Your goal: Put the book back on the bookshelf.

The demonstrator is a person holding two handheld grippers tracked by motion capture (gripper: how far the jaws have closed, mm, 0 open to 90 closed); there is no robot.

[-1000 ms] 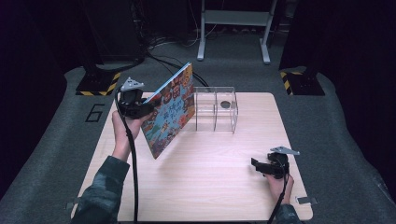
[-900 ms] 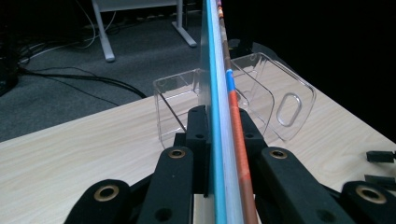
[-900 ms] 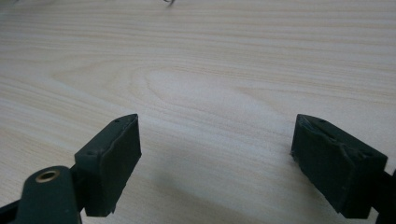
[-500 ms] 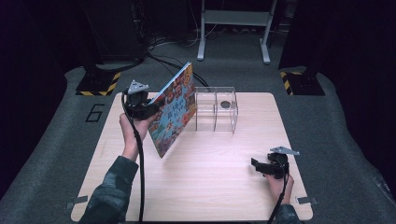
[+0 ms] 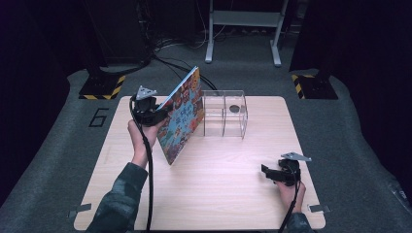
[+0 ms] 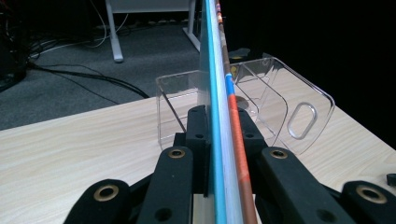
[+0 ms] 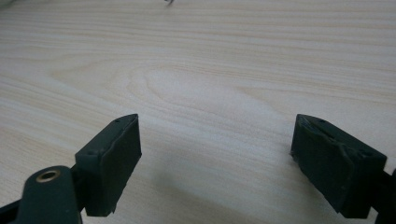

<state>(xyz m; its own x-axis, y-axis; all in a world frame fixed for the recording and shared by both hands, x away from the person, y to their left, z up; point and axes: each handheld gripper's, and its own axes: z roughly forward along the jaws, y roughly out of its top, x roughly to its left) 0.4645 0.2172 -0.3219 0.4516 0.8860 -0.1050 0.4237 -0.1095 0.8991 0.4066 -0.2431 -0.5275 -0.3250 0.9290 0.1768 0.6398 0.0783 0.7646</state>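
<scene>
Matt pale-wood table (image 5: 233, 194) – clear glossy plastic rack (image 5: 224, 112)

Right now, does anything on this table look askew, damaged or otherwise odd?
Nothing looks damaged or spilled. The book is off the flat, tilted on one corner, because the left gripper clamps its edge beside the clear rack. The right gripper rests open over bare table.

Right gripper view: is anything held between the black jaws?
No, the right gripper has its jaws wide apart over the bare light wooden table.
</scene>
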